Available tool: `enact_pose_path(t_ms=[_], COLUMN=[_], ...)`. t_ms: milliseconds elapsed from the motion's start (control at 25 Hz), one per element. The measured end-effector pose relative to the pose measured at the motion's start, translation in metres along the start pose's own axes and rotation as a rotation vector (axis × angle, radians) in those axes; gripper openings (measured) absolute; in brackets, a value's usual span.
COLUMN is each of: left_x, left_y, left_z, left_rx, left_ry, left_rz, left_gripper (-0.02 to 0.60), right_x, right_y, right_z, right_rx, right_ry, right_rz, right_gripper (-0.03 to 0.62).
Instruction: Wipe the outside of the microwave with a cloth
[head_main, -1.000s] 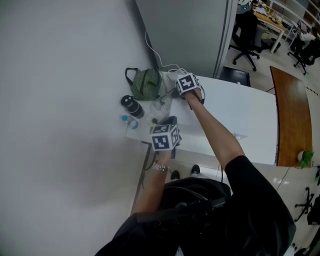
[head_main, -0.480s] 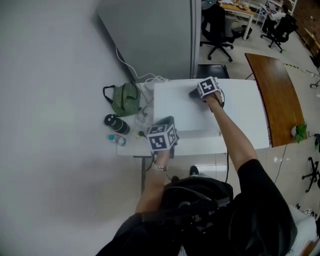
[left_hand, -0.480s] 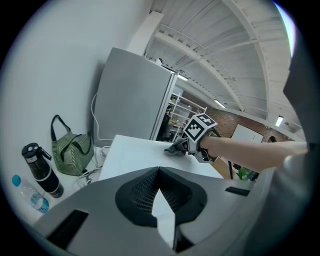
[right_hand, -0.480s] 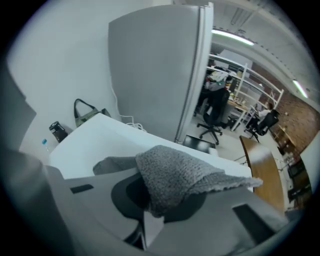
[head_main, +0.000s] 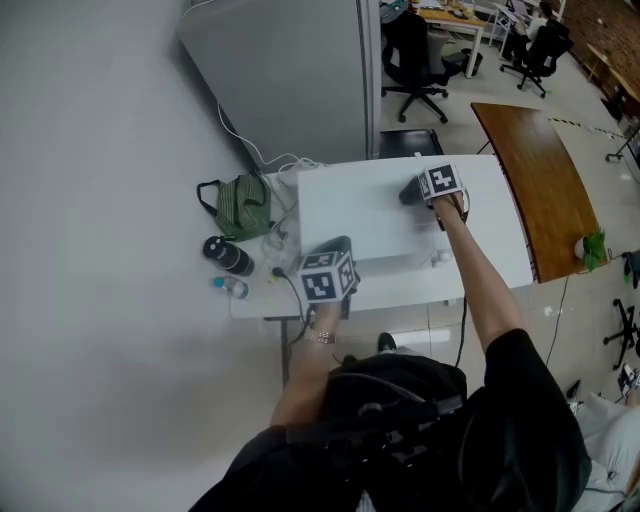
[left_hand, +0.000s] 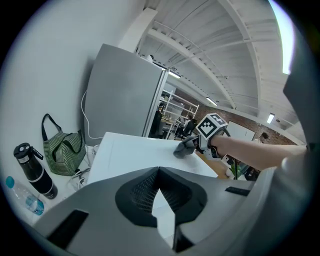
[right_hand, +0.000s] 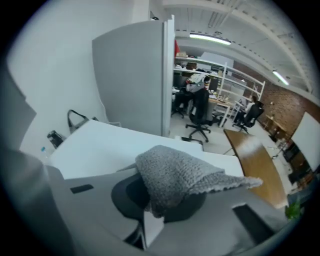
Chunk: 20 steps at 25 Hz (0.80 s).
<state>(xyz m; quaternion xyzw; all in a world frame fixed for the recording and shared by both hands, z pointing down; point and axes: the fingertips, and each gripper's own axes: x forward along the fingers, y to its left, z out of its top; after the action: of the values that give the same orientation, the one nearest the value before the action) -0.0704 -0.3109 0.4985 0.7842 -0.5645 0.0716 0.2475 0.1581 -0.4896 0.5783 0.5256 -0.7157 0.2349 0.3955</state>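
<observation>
The white microwave (head_main: 365, 215) stands on a white table (head_main: 255, 300), its flat top facing the head view. My right gripper (head_main: 418, 190) rests on the top toward its far right, shut on a grey knitted cloth (right_hand: 182, 175) that drapes over its jaws. That cloth (left_hand: 184, 148) also shows in the left gripper view, pressed to the microwave top (left_hand: 130, 152). My left gripper (head_main: 335, 248) hovers at the microwave's near left corner, jaws shut with nothing between them (left_hand: 159, 172).
A green striped bag (head_main: 242, 205), a black bottle (head_main: 228, 257) and a small clear bottle (head_main: 228, 287) sit left of the microwave, with white cables (head_main: 288, 165) behind. A grey partition (head_main: 290, 70) stands at the back. A wooden table (head_main: 535, 175) and office chairs (head_main: 410, 50) lie to the right.
My right gripper has slid the cloth from the microwave top's far left to its far right. The left gripper has stayed at the near left corner.
</observation>
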Motion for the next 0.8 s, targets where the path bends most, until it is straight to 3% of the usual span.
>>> enact_pose_path(t_ms=[160, 320, 400, 600, 800], left_x=[-0.012, -0.031, -0.04, -0.053, -0.042], left_y=[0.013, 0.027, 0.036, 0.045, 0.033], left_z=[0.008, 0.011, 0.007, -0.004, -0.008], left_rx=[-0.012, -0.017, -0.027, -0.046, -0.036], left_ry=[-0.03, -0.05, -0.05, -0.047, -0.032], left_rz=[0.027, 0.069, 0.094, 0.124, 0.099], left_gripper=[-0.006, -0.006, -0.006, -0.007, -0.008], right_x=[-0.019, -0.022, -0.016, 0.003, 0.011], right_y=[0.135, 0.261, 0.3, 0.309, 0.241], right_z=[0.041, 0.041, 0.034, 0.015, 0.009], right_rx=[-0.066, -0.145, -0.196, -0.254, -0.143], right_ry=[-0.141, -0.084, -0.04, 0.006, 0.005], right_rz=[0.208, 0.388, 0.42, 0.38, 0.355], right_gripper=[0.023, 0.023, 0.023, 0.023, 0.023])
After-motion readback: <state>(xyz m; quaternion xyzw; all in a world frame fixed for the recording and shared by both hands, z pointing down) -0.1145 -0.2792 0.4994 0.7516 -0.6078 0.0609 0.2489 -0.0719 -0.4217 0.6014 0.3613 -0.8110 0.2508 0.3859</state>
